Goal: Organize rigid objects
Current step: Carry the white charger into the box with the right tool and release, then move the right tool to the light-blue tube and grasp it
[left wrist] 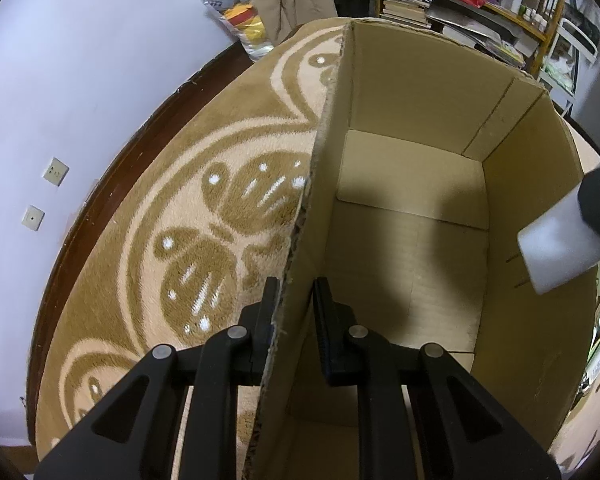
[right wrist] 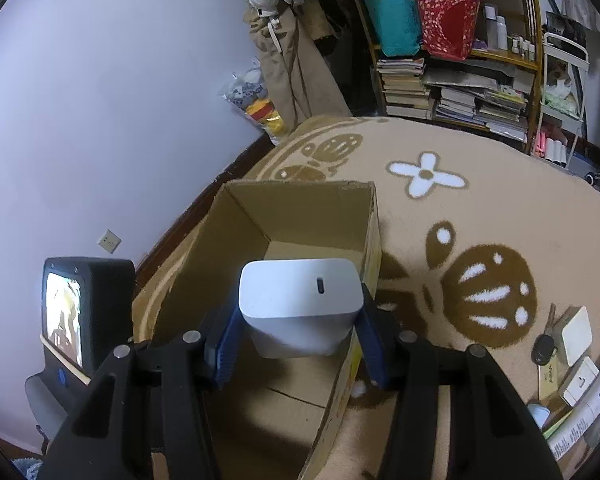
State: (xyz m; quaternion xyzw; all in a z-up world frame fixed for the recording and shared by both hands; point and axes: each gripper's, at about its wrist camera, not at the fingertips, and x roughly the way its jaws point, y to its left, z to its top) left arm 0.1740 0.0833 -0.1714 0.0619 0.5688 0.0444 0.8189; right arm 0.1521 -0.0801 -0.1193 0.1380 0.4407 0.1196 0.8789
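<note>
Charger in right claw, one box.

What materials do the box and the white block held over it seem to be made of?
Box: corrugated cardboard, matte brown; the torn wall edge between the left tongs shows fluting. White block in the right tongs: probably hard plastic, smooth with a soft sheen, rounded corners and a small slot; likely a charger.

Cardboard box on patterned rug
</note>
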